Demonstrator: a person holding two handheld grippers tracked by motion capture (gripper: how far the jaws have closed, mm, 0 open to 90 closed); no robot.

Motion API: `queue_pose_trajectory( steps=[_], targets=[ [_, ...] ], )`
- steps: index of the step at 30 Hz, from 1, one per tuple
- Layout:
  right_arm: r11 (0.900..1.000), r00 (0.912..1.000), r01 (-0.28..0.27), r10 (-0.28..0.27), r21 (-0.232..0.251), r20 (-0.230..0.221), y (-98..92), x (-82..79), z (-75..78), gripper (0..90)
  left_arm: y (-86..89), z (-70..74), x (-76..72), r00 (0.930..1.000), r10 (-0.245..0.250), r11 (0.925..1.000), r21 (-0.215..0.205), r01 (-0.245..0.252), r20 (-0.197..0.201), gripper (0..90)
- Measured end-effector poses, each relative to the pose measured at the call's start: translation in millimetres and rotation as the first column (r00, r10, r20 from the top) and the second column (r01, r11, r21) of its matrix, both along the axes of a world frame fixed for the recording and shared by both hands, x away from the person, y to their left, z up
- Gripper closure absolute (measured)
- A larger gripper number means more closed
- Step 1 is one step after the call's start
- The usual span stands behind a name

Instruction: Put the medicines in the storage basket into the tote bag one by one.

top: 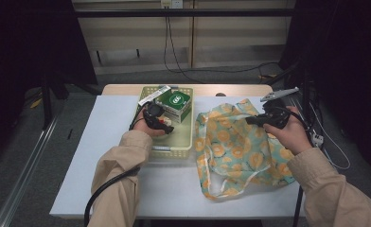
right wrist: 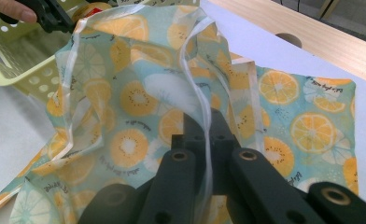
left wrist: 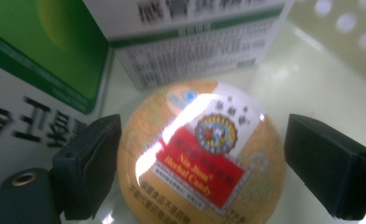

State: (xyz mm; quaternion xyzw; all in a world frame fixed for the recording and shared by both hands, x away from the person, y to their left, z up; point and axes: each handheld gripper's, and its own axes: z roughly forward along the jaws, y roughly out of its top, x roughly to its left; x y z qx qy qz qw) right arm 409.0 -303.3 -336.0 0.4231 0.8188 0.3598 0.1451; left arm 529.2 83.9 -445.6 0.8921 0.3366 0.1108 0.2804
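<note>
Inside the yellow basket (top: 183, 144), the round candy tin (left wrist: 200, 154) lies on the floor with two boxes crowding its far side: the green box (left wrist: 41, 51) and the white box (left wrist: 190, 42). The basket floor beside the tin toward the perforated wall stays bare. Just outside the basket, the fruit-print bag (top: 235, 146) covers the table.
</note>
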Motion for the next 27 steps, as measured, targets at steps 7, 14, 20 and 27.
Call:
queue_pose_trajectory(
  steps=[7, 14, 20, 27],
  targets=[
    [1.0, 1.0, 0.005, -0.005, 0.004, -0.002, -1.1, -0.7, -1.6, 90.0, 1.8, 2.8, 0.0, 0.9976, 0.04, 0.9992, 0.008, -0.04, -0.056, 20.4],
    [1.0, 1.0, 0.008, -0.008, 0.013, 0.0, -1.6, -0.2, -1.5, 90.0, 4.3, 22.8, -0.6, 0.9955, 0.086, 0.9916, -0.093, -0.089, -0.039, 20.6],
    [1.0, 0.9999, 0.015, -0.015, 0.021, 0.001, -2.6, 1.0, -0.4, 90.0, -3.3, 55.7, -8.5, 0.9993, 0.034, 0.9922, -0.119, -0.036, -0.015, 20.6],
    [0.999, 0.9998, 0.021, -0.021, 0.025, 0.001, -4.9, 1.7, -0.8, 89.9, -18.1, 90.7, -29.2, 0.9995, -0.021, 0.9872, -0.158, 0.024, 0.026, 20.6]
  ],
)
